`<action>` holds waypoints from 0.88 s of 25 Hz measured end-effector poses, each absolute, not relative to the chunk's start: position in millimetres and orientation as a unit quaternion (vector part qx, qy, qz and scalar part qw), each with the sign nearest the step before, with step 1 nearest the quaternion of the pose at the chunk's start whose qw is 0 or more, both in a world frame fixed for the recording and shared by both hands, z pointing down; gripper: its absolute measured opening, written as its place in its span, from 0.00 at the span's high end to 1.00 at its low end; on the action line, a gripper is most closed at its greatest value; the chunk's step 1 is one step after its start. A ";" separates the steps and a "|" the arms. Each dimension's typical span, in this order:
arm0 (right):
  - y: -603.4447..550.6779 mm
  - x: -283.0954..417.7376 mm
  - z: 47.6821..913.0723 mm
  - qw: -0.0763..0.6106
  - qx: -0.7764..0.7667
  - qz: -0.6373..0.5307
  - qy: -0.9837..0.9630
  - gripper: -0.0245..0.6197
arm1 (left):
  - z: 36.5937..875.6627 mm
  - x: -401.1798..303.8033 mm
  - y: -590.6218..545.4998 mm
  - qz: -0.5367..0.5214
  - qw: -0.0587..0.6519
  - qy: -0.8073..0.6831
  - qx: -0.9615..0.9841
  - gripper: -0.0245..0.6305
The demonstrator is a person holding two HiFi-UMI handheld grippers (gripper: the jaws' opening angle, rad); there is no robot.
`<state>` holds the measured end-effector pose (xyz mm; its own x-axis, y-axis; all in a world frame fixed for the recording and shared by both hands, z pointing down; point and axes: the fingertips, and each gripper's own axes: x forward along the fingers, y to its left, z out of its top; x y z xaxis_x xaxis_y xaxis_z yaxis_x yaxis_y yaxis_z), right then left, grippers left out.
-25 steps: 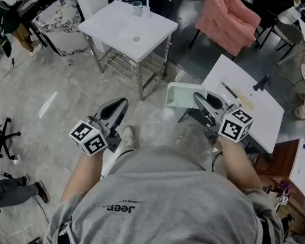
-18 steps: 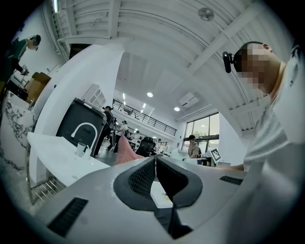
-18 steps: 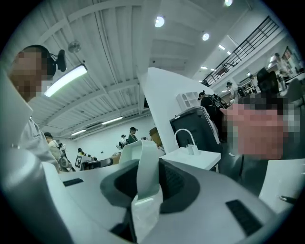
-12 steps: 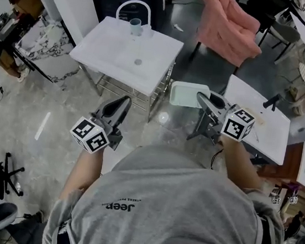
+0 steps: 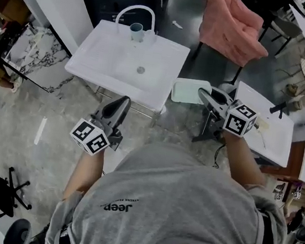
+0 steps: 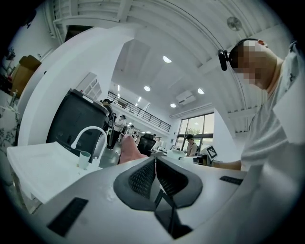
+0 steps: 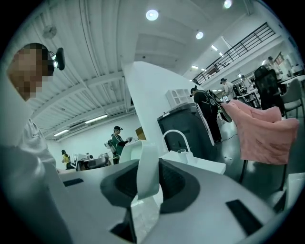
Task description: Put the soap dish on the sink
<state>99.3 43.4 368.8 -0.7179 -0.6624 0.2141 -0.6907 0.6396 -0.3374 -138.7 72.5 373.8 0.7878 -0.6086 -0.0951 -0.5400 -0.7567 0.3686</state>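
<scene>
Right gripper (image 5: 207, 97) clamped on rim of soap dish (image 5: 189, 90) — dish carried in air just beside right edge of sink (image 5: 102, 56), not yet over it. Left gripper (image 5: 120, 104) jaws pressed together, nothing between — likely idle, parked low before sink front.

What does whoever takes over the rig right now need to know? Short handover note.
Right gripper: fingers shut on the rim of the pale soap dish, held in the air just right of the sink, not on it.
Left gripper: fingers shut, nothing between them, low in front of the sink.
Done: the dish is grasped and up by the sink.
Left: bring it over the sink's flat rim, clear of the faucet and cup, set it down and open the fingers.
</scene>
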 end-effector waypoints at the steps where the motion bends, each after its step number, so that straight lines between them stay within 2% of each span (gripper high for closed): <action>1: 33.6 100.8 372.1 0.037 0.374 0.203 -0.904 0.75 | 376.6 -138.3 65.4 -0.104 0.165 -0.310 0.930 0.93; 22: -220.0 144.2 425.0 0.079 0.237 0.234 -0.940 0.75 | 391.8 -73.5 -111.8 -0.106 0.176 -0.430 0.879 0.93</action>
